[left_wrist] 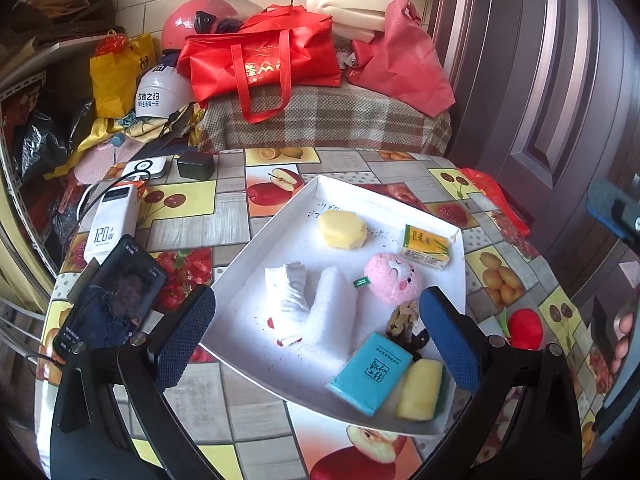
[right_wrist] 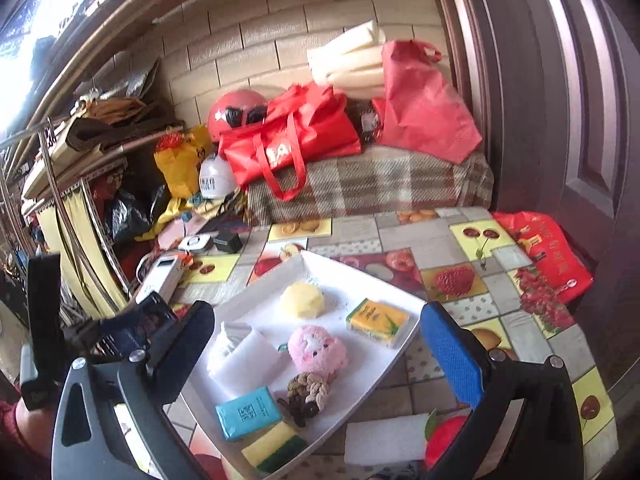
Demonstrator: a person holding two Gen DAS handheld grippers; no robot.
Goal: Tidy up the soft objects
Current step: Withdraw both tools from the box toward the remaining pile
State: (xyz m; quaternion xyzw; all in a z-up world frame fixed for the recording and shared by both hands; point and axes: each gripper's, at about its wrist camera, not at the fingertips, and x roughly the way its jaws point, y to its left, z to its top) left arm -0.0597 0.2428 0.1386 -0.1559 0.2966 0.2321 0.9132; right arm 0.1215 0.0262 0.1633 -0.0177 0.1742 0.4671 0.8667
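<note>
A white tray (left_wrist: pixel 256 248) on the fruit-print table holds soft things: a yellow sponge block (left_wrist: pixel 342 229), a yellow tissue pack (left_wrist: pixel 426 247), a pink plush (left_wrist: pixel 394 278), a white sock (left_wrist: pixel 286 300), white foam (left_wrist: pixel 338 312), a knotted rope toy (left_wrist: pixel 402 320), a blue tissue pack (left_wrist: pixel 370 372) and a yellow-green sponge (left_wrist: pixel 420 390). My left gripper (left_wrist: pixel 316 336) hovers open and empty over the tray's near side. My right gripper (right_wrist: pixel 316 344) is open and empty above the tray (right_wrist: pixel 400 356). A white foam piece (right_wrist: pixel 386 436) and a red plush (right_wrist: pixel 444 440) lie outside the tray.
A phone (left_wrist: pixel 112 300), a white power bank (left_wrist: pixel 112 224) and a black charger (left_wrist: pixel 196 165) sit at the table's left. Red bags (left_wrist: pixel 260 60), helmets (left_wrist: pixel 192 20) and foam rolls lie on a plaid cover behind. A door stands to the right.
</note>
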